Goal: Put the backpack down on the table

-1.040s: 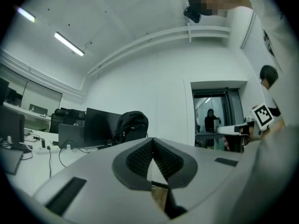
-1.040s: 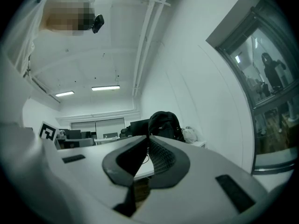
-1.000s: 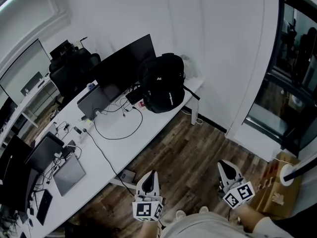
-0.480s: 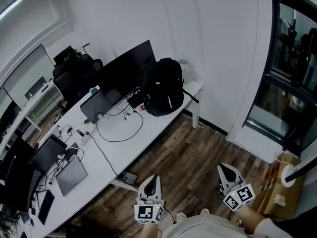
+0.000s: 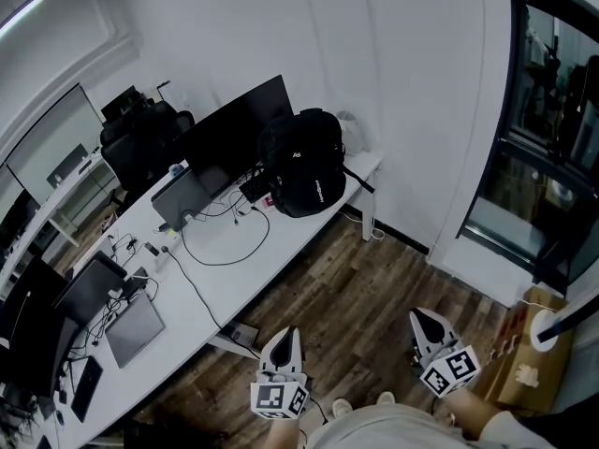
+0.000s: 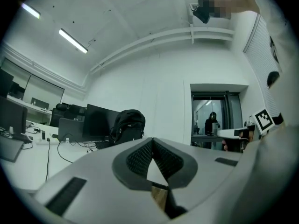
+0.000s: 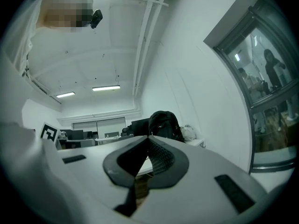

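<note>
A black backpack (image 5: 306,162) stands upright on the far right end of the long white table (image 5: 239,255), in front of a dark monitor. It also shows in the left gripper view as the backpack (image 6: 127,125) and in the right gripper view as the backpack (image 7: 165,124), far ahead of both jaws. My left gripper (image 5: 287,335) and right gripper (image 5: 418,319) hang low over the wooden floor, well short of the table. Both are shut with nothing between their tips.
A monitor (image 5: 234,124), a laptop (image 5: 178,195), looping cables (image 5: 225,241) and more devices lie along the table. Office chairs (image 5: 140,124) stand behind it. A white bag (image 5: 354,131) lies beside the backpack. A glass door (image 5: 552,138) is at the right, a cardboard box (image 5: 524,363) near my right gripper.
The view has shifted slightly; the table and backpack sit a little further right and up. Both grippers have hardly moved in the picture and stay shut.
</note>
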Available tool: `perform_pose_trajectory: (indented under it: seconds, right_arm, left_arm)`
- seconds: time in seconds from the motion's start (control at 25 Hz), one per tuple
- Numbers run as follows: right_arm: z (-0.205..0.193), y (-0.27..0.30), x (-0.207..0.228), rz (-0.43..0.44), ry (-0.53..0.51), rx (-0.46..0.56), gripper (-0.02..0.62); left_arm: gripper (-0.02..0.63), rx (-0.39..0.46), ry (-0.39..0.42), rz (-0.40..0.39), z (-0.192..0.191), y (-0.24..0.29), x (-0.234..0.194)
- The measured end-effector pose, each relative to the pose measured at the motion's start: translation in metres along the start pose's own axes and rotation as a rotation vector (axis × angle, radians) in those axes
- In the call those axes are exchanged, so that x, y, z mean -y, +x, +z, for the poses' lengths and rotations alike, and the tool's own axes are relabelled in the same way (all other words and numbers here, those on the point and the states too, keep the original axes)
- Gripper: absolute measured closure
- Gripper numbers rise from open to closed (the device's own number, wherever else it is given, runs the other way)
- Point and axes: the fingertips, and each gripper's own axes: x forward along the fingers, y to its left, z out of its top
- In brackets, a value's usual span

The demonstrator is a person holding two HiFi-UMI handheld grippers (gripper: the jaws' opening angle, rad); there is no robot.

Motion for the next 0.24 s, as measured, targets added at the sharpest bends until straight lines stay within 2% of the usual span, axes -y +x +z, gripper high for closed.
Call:
perform_pose_trajectory:
  seconds: [0.24]
  right_arm:
    - [-0.0039, -0.0028, -0.0038, 0.004, -0.001, -0.005, 0.581]
  left_arm:
    - [0.598, -0.031, -0.036, 0.015, -0.0117, -0.0074, -0.0083]
